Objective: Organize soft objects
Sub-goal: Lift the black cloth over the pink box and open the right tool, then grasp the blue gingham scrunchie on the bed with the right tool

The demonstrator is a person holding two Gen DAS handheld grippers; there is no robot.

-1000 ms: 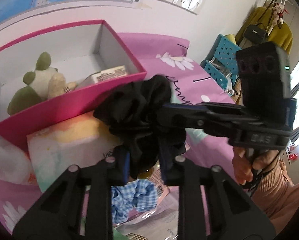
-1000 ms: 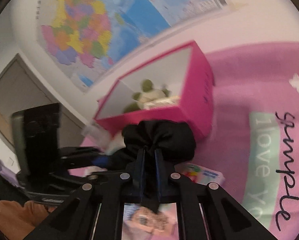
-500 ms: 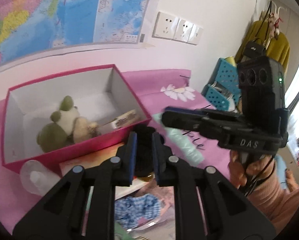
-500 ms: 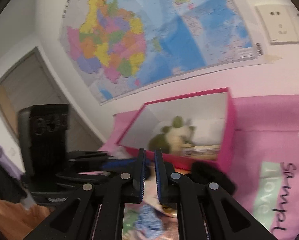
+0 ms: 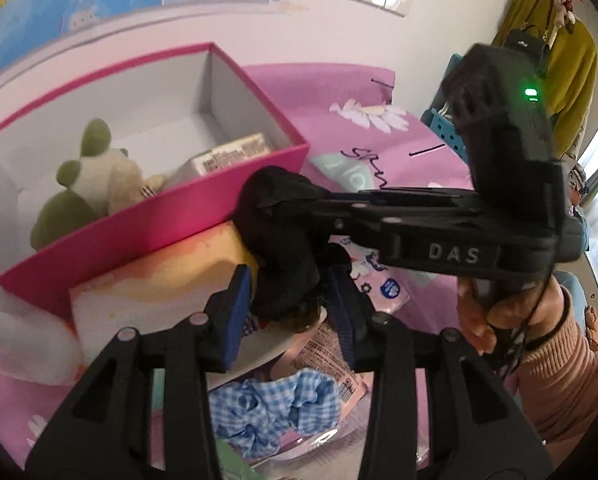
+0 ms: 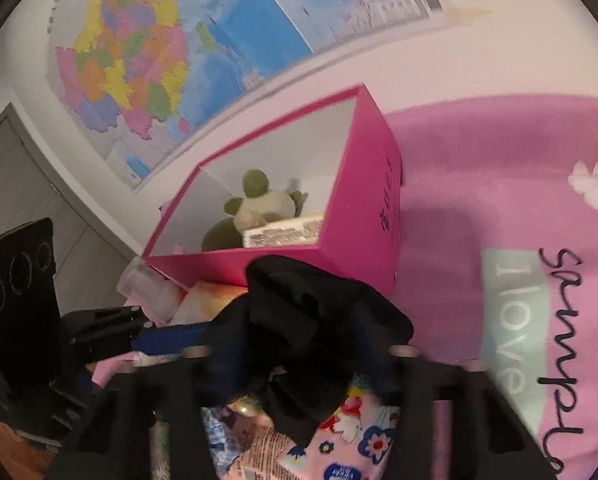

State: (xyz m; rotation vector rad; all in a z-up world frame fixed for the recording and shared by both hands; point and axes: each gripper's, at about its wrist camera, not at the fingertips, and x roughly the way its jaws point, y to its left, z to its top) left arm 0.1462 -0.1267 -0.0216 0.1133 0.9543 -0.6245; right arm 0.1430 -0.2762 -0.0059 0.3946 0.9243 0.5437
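Nearest the left-wrist camera, the left claw (image 5: pixel 289 296) stands with its 2 blue-padded fingers (image 5: pixel 239 312) spread apart, and the crumpled black fabric scrunchie (image 5: pixel 281 236) hangs in the gap between them without clearly being pressed. The right claw (image 5: pixel 295 208) comes in from the right across that view. In its own blurred view the right claw (image 6: pixel 299 364) seems wide apart around the cloth, so I cannot tell whether it grips.

Below lies a blue-and-white gingham scrunchie (image 5: pixel 275 408) on flat printed packets.

Just beyond the black scrunchie, up and to the left of both claws, sits the open pink cardboard box (image 5: pixel 203 204), holding a green-and-cream plush toy (image 5: pixel 95 176). Judging by this, the carry goes forward-left over the near wall; the left claw is nearer.
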